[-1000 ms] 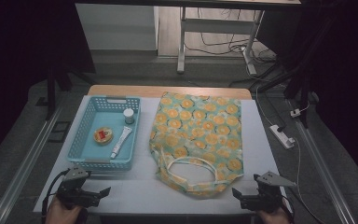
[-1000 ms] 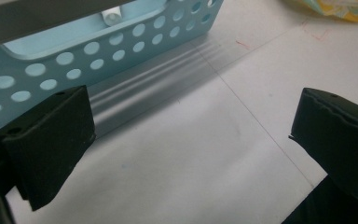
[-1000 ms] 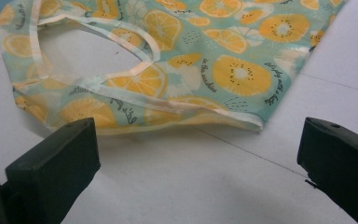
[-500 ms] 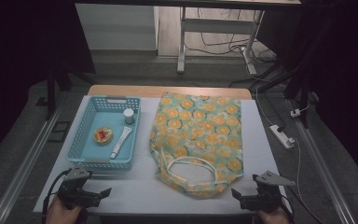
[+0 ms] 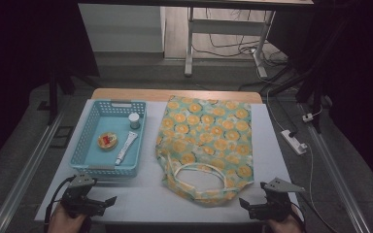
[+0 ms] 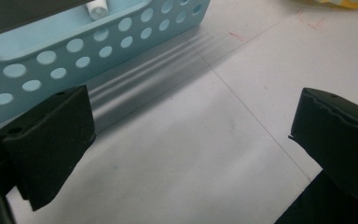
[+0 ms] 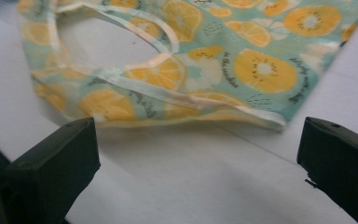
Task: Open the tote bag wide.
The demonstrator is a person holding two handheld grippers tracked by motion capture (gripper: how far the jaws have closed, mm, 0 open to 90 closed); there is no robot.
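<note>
Here, basket point(image 5: 91, 141) holding tube point(image 5: 126, 147), jar point(image 5: 134, 120)

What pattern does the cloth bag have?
Orange citrus slices on mint green, clearest on the bag in the right gripper view.

White-topped table point(image 5: 145, 194), centre frame: blue basket point(image 5: 88, 145) at left, fruit-print bag point(image 5: 206, 141) lying flat at centre-right.

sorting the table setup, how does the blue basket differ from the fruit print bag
The blue basket is rigid plastic with holed walls; the fruit print bag is soft cloth lying flat. The basket holds a tube, a small jar and a round item; the bag looks empty. The bag covers more table. Both rest on the white table.
</note>
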